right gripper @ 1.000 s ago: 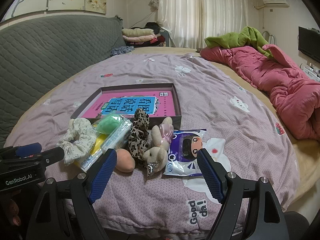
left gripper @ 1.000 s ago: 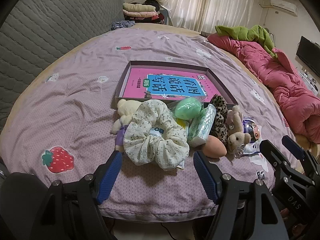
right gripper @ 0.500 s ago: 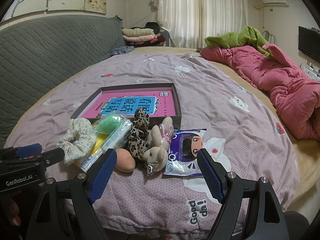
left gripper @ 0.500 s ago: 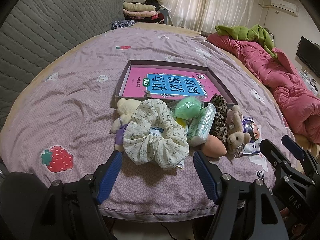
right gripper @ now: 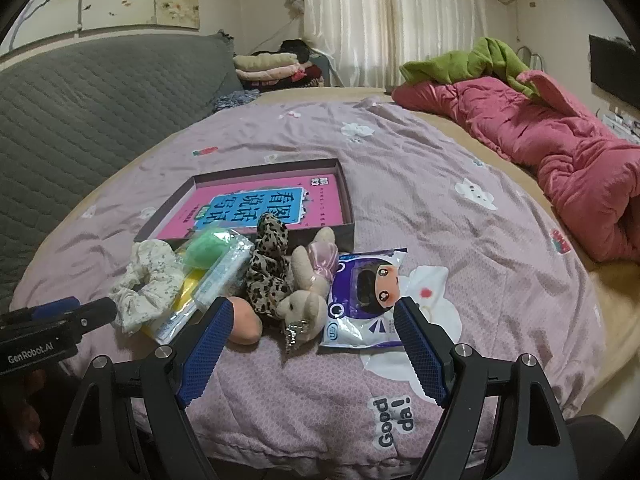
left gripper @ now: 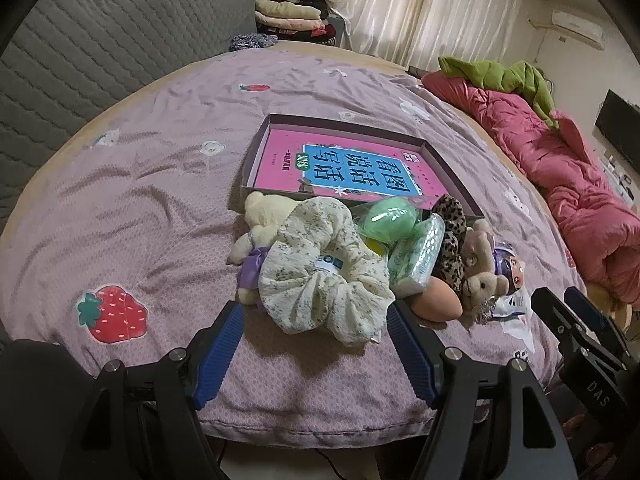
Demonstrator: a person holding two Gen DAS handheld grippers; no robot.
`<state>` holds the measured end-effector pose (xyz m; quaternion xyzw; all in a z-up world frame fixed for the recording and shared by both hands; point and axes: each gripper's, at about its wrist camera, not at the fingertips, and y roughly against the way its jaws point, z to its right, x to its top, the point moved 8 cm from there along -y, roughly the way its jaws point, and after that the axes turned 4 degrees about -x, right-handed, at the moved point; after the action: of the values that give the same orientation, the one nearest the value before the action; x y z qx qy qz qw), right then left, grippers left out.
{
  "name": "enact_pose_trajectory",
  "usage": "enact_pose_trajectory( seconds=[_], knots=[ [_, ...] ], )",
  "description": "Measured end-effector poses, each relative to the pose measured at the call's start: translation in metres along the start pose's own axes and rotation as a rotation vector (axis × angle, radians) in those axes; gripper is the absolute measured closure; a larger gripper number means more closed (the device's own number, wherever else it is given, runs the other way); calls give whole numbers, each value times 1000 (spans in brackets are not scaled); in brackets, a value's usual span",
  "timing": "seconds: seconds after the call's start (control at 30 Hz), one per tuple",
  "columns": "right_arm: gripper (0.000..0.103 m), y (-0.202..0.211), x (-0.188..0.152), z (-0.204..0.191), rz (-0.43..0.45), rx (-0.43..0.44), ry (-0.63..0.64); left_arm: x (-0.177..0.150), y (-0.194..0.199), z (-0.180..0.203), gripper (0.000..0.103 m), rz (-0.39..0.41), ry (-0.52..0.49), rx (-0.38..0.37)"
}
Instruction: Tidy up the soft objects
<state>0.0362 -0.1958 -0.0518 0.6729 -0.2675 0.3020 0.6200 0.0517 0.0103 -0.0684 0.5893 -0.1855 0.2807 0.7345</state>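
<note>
A heap of soft things lies on the bed's near edge: a floral cream scrunchie (left gripper: 320,268) (right gripper: 148,280), a cream plush (left gripper: 264,216), a green sponge in wrap (left gripper: 390,220) (right gripper: 210,248), a tissue pack (left gripper: 418,256) (right gripper: 226,270), an orange makeup sponge (left gripper: 436,300) (right gripper: 244,320), a leopard scrunchie (left gripper: 452,240) (right gripper: 270,268), a beige plush bear (left gripper: 482,276) (right gripper: 308,296) and a purple cartoon packet (right gripper: 368,300). Behind them sits a shallow box (left gripper: 260,148) (right gripper: 348,200) holding a pink book (left gripper: 352,168). My left gripper (left gripper: 316,350) is open just short of the floral scrunchie. My right gripper (right gripper: 310,352) is open before the bear.
The purple bedspread (right gripper: 440,200) has a strawberry patch (left gripper: 112,312). A pink quilt (right gripper: 560,148) with a green blanket (right gripper: 472,60) fills the right side. A grey padded headboard (left gripper: 100,40) rises at left, with folded clothes (right gripper: 272,66) behind.
</note>
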Motion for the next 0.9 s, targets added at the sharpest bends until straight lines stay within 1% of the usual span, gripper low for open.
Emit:
enact_pose_trajectory(
  seconds=[0.1, 0.23, 0.37, 0.47, 0.6, 0.7, 0.8, 0.9],
  knots=[
    [20, -1, 1, 5, -2, -2, -17, 2, -4, -5, 30, -2, 8, -4],
    [20, -5, 3, 17, -9, -14, -56, 4, -9, -4, 30, -15, 7, -31],
    [20, -11, 1, 27, -31, -21, -104, 3, -16, 8, 30, -25, -43, -46],
    [20, -15, 1, 35, -45, -26, -137, 4, -28, 17, 30, -40, -92, -20],
    [20, -20, 0, 40, -59, -35, -149, 4, -44, 17, 30, -60, -115, 23],
    [20, -24, 0, 44, -65, -40, -156, 6, -53, 12, 30, -76, -109, 42],
    [20, -31, 2, 50, -79, -52, -165, 10, -56, 3, 30, -66, -98, 54],
    [20, -45, 0, 61, -119, -75, -169, 17, -57, -6, 30, -60, -65, 43]
  ],
)
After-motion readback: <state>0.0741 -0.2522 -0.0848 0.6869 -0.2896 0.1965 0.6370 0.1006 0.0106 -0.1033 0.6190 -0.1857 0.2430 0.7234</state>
